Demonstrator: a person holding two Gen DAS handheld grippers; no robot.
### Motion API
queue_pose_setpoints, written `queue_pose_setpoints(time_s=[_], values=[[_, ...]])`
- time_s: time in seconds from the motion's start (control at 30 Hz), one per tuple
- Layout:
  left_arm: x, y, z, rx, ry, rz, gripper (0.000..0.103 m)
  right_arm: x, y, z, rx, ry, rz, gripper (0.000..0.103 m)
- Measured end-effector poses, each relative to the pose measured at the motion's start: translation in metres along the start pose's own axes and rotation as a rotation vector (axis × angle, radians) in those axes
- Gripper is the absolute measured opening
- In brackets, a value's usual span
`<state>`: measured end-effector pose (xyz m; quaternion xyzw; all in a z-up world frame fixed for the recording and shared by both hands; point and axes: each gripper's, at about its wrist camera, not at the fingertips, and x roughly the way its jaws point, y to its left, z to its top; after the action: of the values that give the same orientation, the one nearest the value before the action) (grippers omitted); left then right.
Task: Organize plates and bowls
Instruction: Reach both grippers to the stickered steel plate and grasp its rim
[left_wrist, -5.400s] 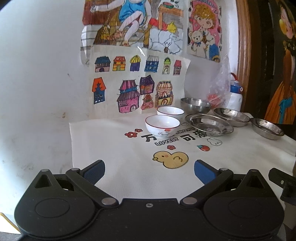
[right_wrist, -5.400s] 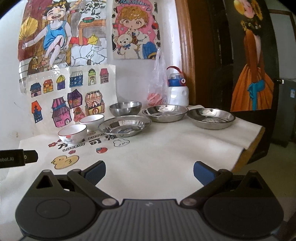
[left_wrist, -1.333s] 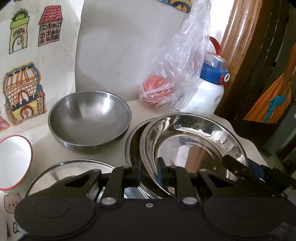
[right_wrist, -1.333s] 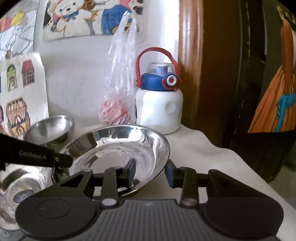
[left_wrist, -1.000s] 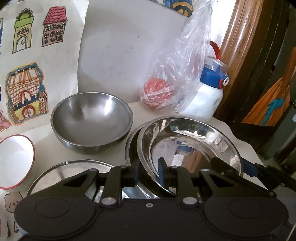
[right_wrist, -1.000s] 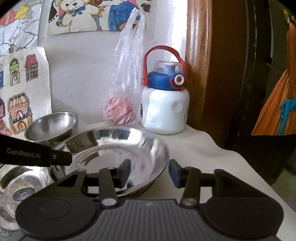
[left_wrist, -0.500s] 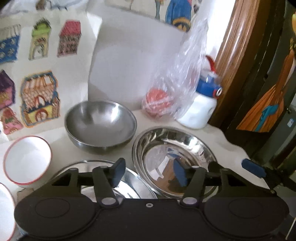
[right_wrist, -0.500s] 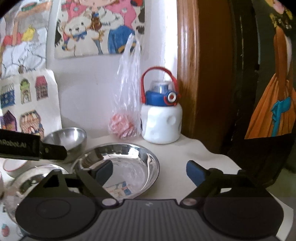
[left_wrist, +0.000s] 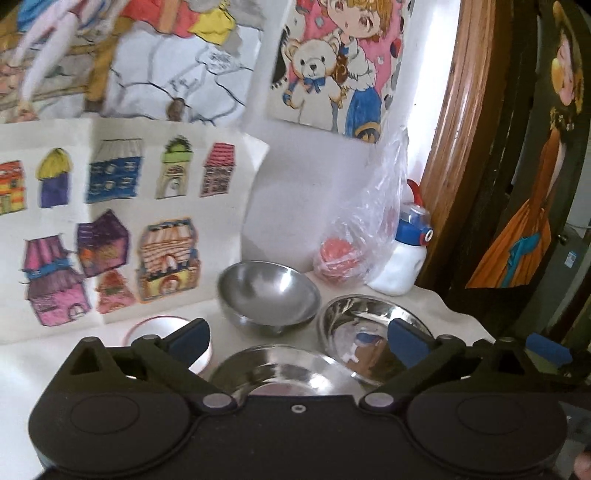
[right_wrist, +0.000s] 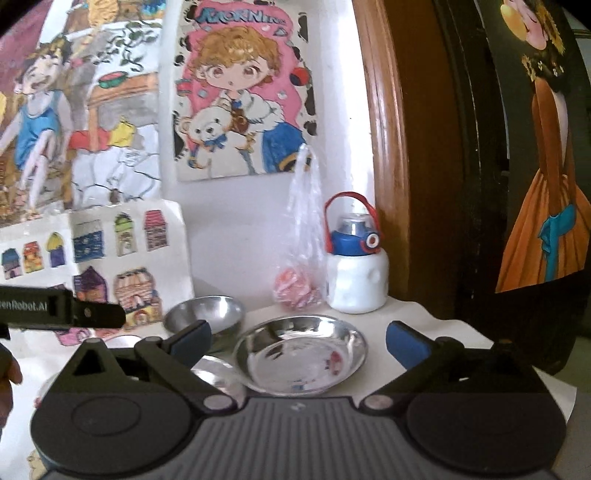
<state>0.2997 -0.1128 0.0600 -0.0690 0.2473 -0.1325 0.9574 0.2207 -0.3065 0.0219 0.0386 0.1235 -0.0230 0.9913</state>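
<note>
Item: stacked steel plates (right_wrist: 301, 354), just released near the tabletop's back right corner. My left gripper (left_wrist: 297, 338) and right gripper (right_wrist: 297, 338) opening wide, empty, withdrawn; bowls remain.

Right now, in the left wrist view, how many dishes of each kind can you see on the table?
Steel bowl: 1
Steel plates: 2
White bowl: 1, partly hidden
Total: 4

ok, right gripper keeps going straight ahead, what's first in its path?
Likely the stacked steel plates, lying just ahead between the opening, empty fingers of the right gripper. Depth is uncertain; beyond them sits the plastic bag at the wall.
</note>
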Motion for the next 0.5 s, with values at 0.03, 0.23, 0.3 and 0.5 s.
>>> queue_pose_setpoints(time_s=[0.03,0.23,0.3,0.5], values=[[-0.006,0.005,-0.002,0.001,0.0,-0.001,0.102,-0.003,0.003,-0.002,0.004,0.0,0.002,0.103],[-0.023,0.025,-0.02,0.001,0.039,-0.015,0.102,-0.017,0.015,-0.023,0.048,0.042,-0.013,0.103],[-0.023,0.03,-0.026,0.009,0.06,-0.022,0.102,-0.019,0.015,-0.031,0.07,0.062,-0.021,0.103],[-0.015,0.04,-0.039,0.085,0.143,-0.055,0.102,-0.023,0.012,-0.049,0.106,0.107,-0.045,0.103]])
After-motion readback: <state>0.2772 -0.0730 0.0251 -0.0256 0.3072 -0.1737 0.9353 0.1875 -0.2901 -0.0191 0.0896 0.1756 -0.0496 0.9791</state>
